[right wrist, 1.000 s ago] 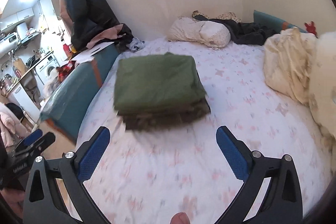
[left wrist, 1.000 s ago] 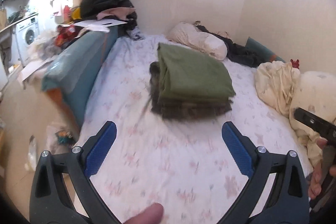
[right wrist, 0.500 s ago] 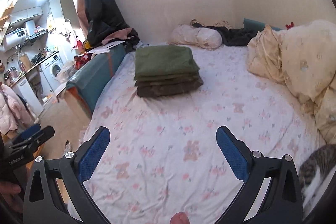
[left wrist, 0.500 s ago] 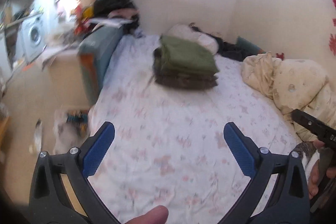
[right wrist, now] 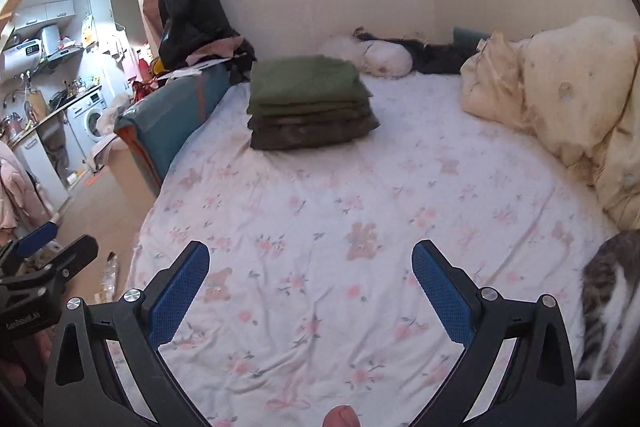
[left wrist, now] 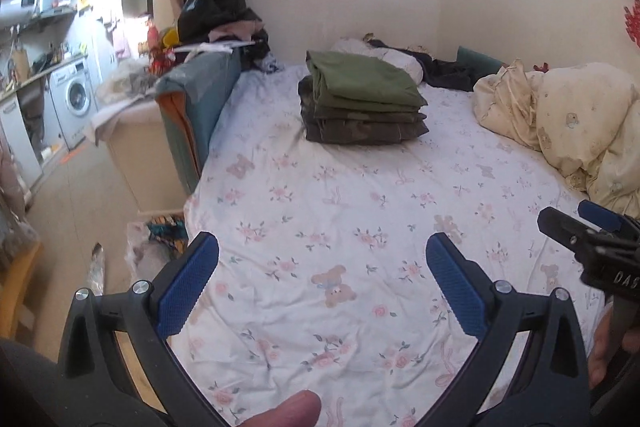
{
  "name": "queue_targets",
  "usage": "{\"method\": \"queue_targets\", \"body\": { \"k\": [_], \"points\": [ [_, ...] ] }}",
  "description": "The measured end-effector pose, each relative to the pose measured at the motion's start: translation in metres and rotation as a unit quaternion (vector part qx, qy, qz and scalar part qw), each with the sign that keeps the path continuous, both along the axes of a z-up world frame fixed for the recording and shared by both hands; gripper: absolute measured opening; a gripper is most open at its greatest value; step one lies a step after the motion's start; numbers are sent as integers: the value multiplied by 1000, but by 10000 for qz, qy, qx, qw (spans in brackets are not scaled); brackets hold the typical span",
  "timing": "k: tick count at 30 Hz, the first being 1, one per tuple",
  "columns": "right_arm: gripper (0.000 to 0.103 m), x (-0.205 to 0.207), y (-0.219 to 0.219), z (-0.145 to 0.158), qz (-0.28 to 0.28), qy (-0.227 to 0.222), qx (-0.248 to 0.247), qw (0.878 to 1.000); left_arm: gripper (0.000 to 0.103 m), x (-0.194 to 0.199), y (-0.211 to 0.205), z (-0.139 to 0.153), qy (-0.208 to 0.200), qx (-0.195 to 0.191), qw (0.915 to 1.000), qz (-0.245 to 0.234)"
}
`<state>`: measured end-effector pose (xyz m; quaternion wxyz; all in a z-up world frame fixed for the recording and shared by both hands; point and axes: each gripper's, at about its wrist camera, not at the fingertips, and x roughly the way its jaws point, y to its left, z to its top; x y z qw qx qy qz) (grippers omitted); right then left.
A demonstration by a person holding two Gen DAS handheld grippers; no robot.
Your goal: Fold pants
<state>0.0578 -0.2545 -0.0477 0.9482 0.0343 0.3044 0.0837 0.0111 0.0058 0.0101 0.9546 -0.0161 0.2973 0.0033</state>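
Basically done: pants point(left wrist: 360, 83) folded on the stack point(left wrist: 362, 123) at 12 o'clock. Left gripper point(left wrist: 322, 285) and right gripper point(right wrist: 310, 291) both spread wide, empty, well apart from it. Next: likely fetch another pair, none visible.

Folded pants point(left wrist: 360, 99) stacked flat, olive pair topmost, far bed side.

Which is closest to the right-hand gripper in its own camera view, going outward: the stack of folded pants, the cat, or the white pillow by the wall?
From the right gripper, in its own view:
1. Cat, at the bed's right edge, just beside the gripper.
2. Stack of folded pants, mid-bed, left of centre.
3. White pillow, behind the stack, against the far wall.
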Motion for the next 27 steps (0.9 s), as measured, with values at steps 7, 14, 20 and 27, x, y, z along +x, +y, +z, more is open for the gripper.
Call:
{"method": "queue_targets", "body": {
  "k": [7, 14, 20, 27],
  "points": [
    [103, -1, -2, -2, -34, -33, -72, 10000, 102, 2, -3, -4, 55, -29, 10000, -49],
    [103, -4, 3, 2, 35, -155, -128, 9998, 102, 1, -4, -4, 38, -23, 9999, -156],
    [103, -6, 5, 3, 69, -190, -164, 9997, 102, 1, -1, 1, -28, -85, 9998, -156],
    [103, -5, 5, 3, 68, -188, -170, 9997, 102, 1, 0, 3, -53, -85, 9998, -151]
  ]
}}
